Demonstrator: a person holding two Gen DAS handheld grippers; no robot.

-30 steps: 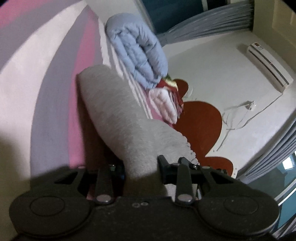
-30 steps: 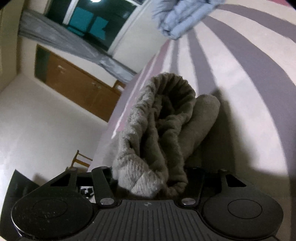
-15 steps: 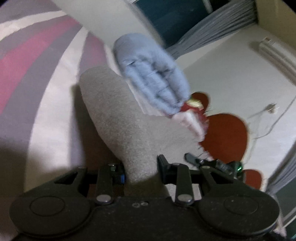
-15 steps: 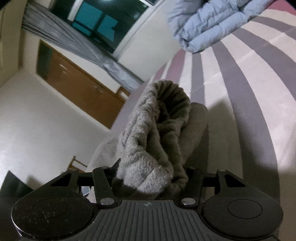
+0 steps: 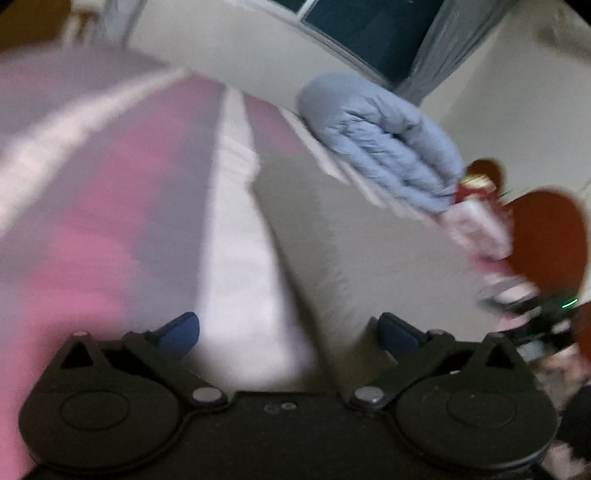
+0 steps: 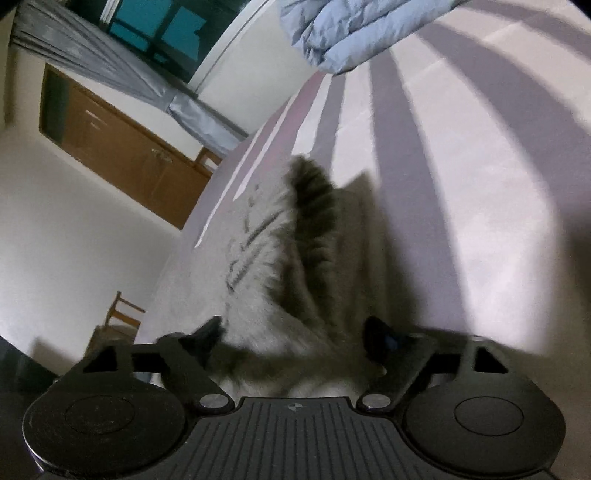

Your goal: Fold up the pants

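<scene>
The grey pants (image 5: 351, 240) lie flat on the striped bedsheet (image 5: 110, 221) in the blurred left wrist view. My left gripper (image 5: 288, 328) has its jaws opening wide; its pads press on nothing, and the cloth's near edge runs past the right fingertip (image 5: 397, 330). In the right wrist view the ribbed grey waistband of the pants (image 6: 295, 258) slumps, blurred, between the spreading fingers of my right gripper (image 6: 291, 332). Its jaws are opening and the pads stand off the cloth.
A folded pale blue duvet (image 5: 388, 147) (image 6: 351, 33) lies at the far end of the bed, with red and pink bundles (image 5: 480, 221) beside it. A wooden cabinet (image 6: 122, 155) and a chair (image 6: 118, 317) stand past the bed's left edge.
Both grippers were shut on the lifted grey pants; both now stand wide and the cloth has dropped onto the sheet. The left view has swung and tilted.
</scene>
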